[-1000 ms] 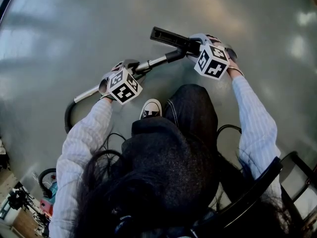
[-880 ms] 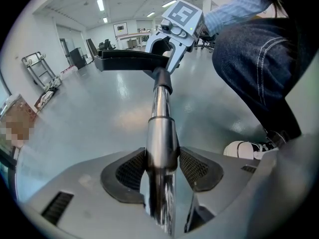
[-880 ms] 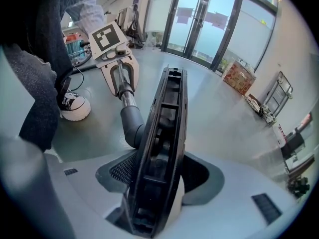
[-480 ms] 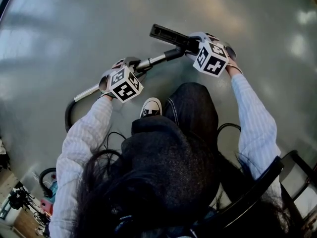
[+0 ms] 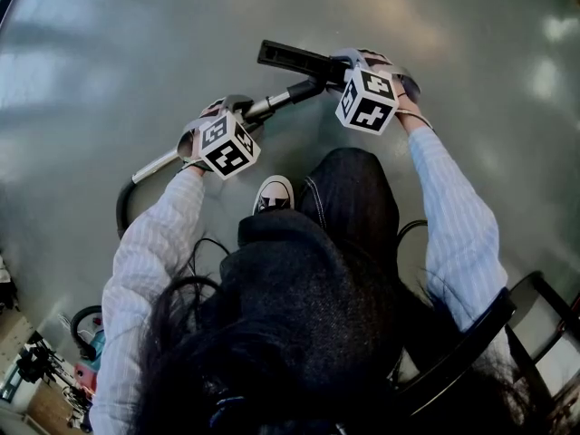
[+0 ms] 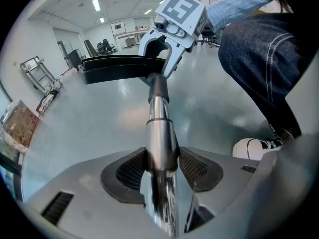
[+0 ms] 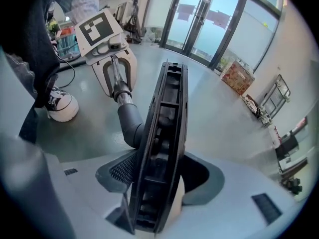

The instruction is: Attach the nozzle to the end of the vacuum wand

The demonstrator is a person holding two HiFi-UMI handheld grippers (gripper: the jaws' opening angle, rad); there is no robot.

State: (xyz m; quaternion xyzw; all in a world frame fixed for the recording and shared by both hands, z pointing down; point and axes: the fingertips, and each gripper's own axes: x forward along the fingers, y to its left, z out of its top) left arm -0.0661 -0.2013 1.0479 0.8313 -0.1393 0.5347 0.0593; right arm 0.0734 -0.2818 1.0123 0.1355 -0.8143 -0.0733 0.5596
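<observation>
1. Hose (image 5: 120,214): dark, and it curls on the floor at 8 o'clock of the head view. It runs into the wand's lower end.
2. Left claw (image 6: 162,166): I have it pinching the chrome tube mid-shaft, with both ribbed pads pressed against the metal.
3. Wand (image 5: 279,104): it slants from 8 o'clock up toward 1 o'clock. Its far end turns black where it meets the nozzle's neck.
4. Nozzle (image 5: 292,58): a flat black floor head at 12 o'clock, lying crosswise to the tube. Its curved neck is on the wand's tip. I cannot tell whether the joint is fully home.
5. Right claw (image 7: 159,176): at 1 o'clock, pinching the nozzle's body edge-on, underside channels facing its camera.
6. Step in hand, by my reading: the seating stage. The parts are already in line and mated at the neck, so this is no longer an approach.
7. Next move, as I judge it: drive the two claws toward each other along the tube's axis. Hold the neck straight so it does not cock sideways, then test the joint with a light pull.
</observation>
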